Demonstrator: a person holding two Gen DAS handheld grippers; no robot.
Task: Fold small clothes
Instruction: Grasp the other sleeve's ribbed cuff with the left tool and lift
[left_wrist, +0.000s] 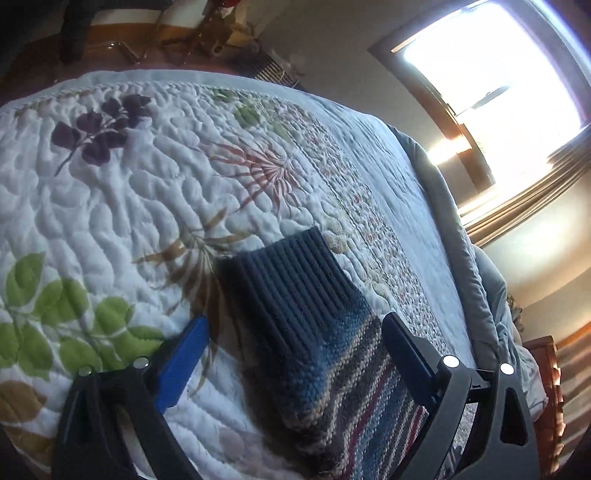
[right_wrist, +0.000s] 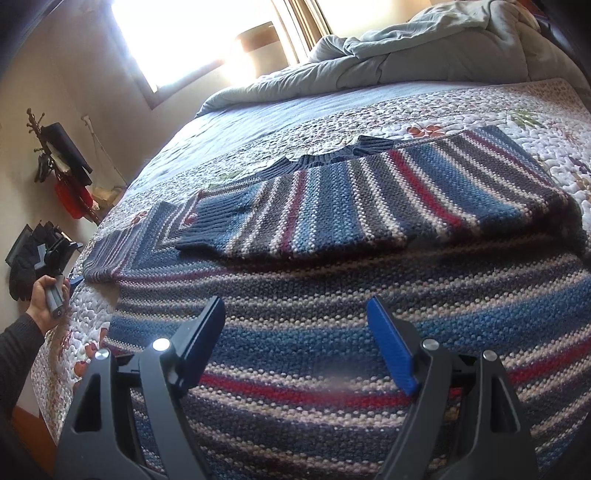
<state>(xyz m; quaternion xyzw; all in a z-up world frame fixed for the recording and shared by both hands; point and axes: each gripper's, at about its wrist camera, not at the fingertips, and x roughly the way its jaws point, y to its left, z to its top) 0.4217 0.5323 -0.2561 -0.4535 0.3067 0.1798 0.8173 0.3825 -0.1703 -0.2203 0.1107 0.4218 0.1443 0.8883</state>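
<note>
Left wrist: left gripper spread wide, straddling sweater cuff | right gripper released, above sweater

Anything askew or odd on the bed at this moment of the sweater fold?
Nothing damaged or spilled. The striped sweater lies on the quilt, one sleeve folded across its body and the other sleeve spread toward the bed's edge. The grey comforter is bunched at the far end, merely pushed aside.
</note>
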